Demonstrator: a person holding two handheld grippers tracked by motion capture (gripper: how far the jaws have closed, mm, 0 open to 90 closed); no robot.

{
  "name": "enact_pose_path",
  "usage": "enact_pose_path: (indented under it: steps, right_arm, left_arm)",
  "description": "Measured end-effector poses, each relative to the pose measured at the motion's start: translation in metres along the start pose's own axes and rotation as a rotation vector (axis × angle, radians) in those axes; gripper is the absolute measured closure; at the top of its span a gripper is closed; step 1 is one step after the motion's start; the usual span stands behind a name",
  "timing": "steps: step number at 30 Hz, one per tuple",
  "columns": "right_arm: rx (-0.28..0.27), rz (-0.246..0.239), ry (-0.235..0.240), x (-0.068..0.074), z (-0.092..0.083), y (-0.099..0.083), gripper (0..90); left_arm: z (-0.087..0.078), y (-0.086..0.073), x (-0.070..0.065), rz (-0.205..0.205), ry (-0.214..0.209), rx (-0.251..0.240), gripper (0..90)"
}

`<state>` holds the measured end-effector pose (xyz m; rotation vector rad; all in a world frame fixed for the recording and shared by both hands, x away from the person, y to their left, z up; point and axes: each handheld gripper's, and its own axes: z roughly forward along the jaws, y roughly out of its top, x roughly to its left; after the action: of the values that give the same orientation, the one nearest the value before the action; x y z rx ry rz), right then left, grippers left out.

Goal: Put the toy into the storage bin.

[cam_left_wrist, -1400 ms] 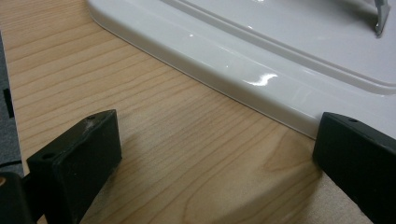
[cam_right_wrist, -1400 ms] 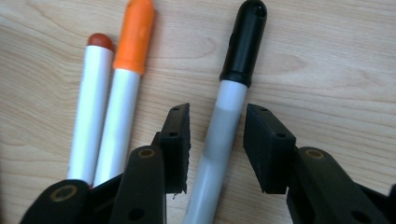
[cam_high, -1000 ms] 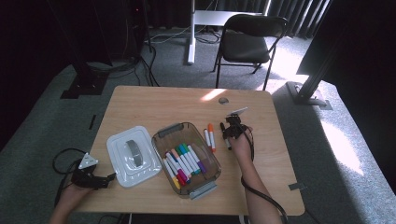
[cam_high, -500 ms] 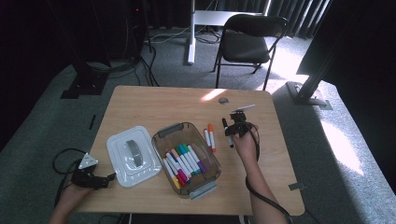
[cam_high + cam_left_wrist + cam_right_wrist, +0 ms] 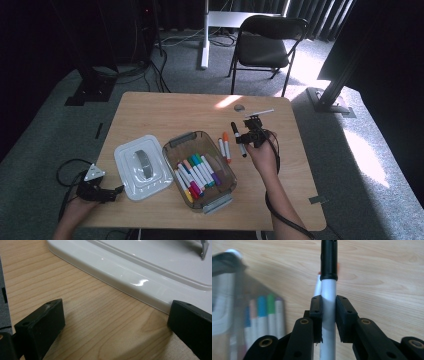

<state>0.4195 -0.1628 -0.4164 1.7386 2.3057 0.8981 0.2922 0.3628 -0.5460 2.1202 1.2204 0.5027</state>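
Since earlier we raised our right gripper [image 5: 248, 136], clamped on a black-capped white marker [image 5: 238, 139]; clear plastic bin [image 5: 226, 192], frame centre, holds coloured markers [image 5: 196, 172]; left gripper [image 5: 112, 325] gapes.

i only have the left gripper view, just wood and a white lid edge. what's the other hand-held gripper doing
Observer: The right hand-held gripper is shut on a black-capped marker, held above the table.
Operator: where do the markers go
Observer: A clear bin beside the white lid holds a row of coloured markers.
Operator: any left out
Observer: Two, one with an orange cap, lie on the wood right of the bin.
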Motion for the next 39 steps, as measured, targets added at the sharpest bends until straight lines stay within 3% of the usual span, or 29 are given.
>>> enact_pose_path:
  steps: [9, 20, 29, 39]
  right_arm:
    - [-0.047, -0.058, 0.072, 0.027, -0.024, 0.0, 76.7]
    - [-0.072, -0.141, 0.141, 0.062, -0.037, -0.006, 76.7]
    - [-0.013, -0.2, 0.171, 0.087, -0.016, -0.014, 76.7]
    - [0.082, -0.265, 0.174, 0.115, 0.018, -0.022, 76.7]
  left_arm:
    - [0.0, 0.0, 0.0, 0.001, 0.0, 0.0, 1.6]
    - [0.0, 0.0, 0.0, 0.0, 0.0, -0.002, 1.6]
    - [0.0, 0.0, 0.0, 0.0, 0.0, -0.002, 1.7]
    - [0.0, 0.0, 0.0, -0.001, 0.0, -0.003, 1.7]
